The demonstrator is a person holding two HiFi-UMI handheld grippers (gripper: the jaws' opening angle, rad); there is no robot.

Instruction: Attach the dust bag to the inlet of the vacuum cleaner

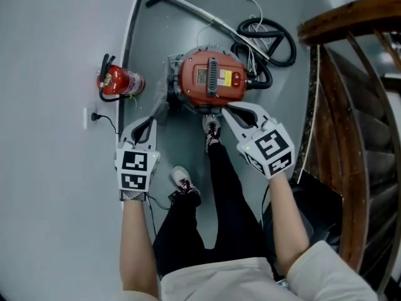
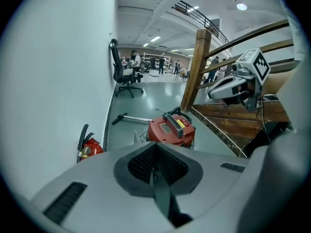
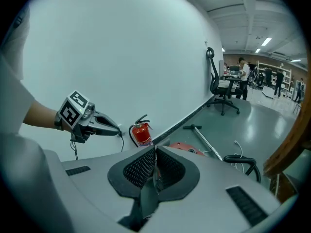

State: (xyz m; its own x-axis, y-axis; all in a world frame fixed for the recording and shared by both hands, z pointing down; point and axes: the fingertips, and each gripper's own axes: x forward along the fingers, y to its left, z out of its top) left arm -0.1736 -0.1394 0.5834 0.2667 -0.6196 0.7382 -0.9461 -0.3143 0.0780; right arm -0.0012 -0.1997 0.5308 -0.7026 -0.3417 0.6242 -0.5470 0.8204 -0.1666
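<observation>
A red vacuum cleaner (image 1: 212, 77) stands on the grey floor ahead of my feet and also shows in the left gripper view (image 2: 171, 129). A pale grey dust bag (image 1: 166, 88) sits against its left side (image 2: 139, 136). My left gripper (image 1: 150, 121) hangs in the air to the lower left of the bag, apart from it, jaws shut and empty (image 2: 154, 171). My right gripper (image 1: 228, 110) hovers just below the vacuum's right side with its pads (image 3: 146, 169) pressed together and nothing between them. In the right gripper view the jaws hide most of the vacuum (image 3: 187, 147).
A red fire extinguisher (image 1: 119, 81) stands by the wall at left, near a wall socket (image 1: 94, 116). The vacuum's wand (image 1: 200, 11) and black hose (image 1: 269, 42) lie beyond it. A wooden stair railing (image 1: 351, 17) fills the right. My shoes (image 1: 213, 130) are just below the vacuum.
</observation>
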